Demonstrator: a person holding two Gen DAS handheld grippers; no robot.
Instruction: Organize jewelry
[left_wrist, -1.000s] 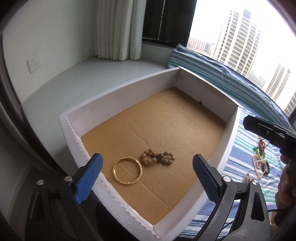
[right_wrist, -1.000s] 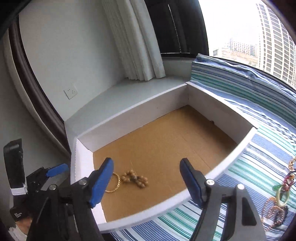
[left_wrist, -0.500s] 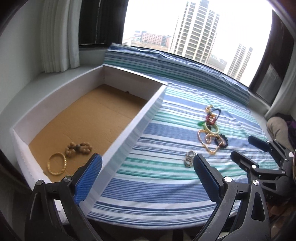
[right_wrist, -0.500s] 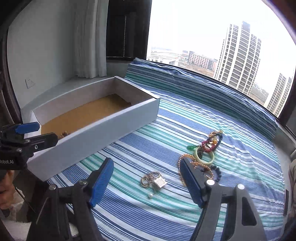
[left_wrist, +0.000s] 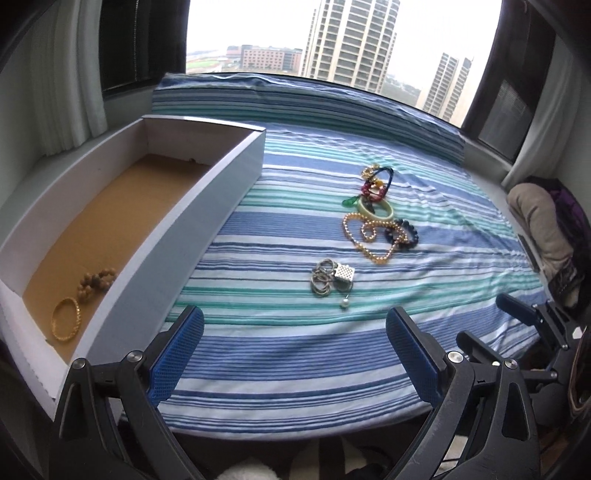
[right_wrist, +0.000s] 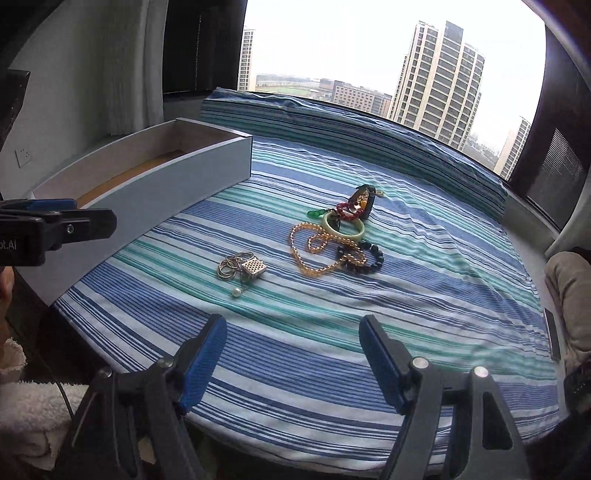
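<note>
A white box (left_wrist: 243, 162) with a brown cardboard floor stands at the left. A gold bangle (left_wrist: 65, 323) and a wooden bead bracelet (left_wrist: 95, 282) lie inside it. Loose on the striped cloth (left_wrist: 295, 354) lie silver rings with a square pendant and pearl (left_wrist: 330, 278), a gold bead necklace (left_wrist: 369, 236), a dark bead bracelet (left_wrist: 404, 234), a pale green bangle (left_wrist: 376, 210) and a tangle of coloured bracelets (left_wrist: 376, 182). My left gripper (left_wrist: 291, 325) is open and empty, short of the rings. My right gripper (right_wrist: 293, 326) is open and empty, near the cloth's front edge, with the rings (right_wrist: 242, 267) and necklace (right_wrist: 314, 247) ahead.
A heap of clothes (left_wrist: 535, 229) lies at the right end of the sill, with a dark flat object (right_wrist: 552, 334) beside it. Curtains (left_wrist: 66, 92) and window glass close the back. White fleecy fabric (right_wrist: 29, 406) shows below left. The left gripper's fingers (right_wrist: 85, 223) reach in beside the box.
Both views have swung right, from over the box to the striped cloth with the loose jewelry. Both grippers stay open and empty. The bangle and wooden bracelet remain in the box.
</note>
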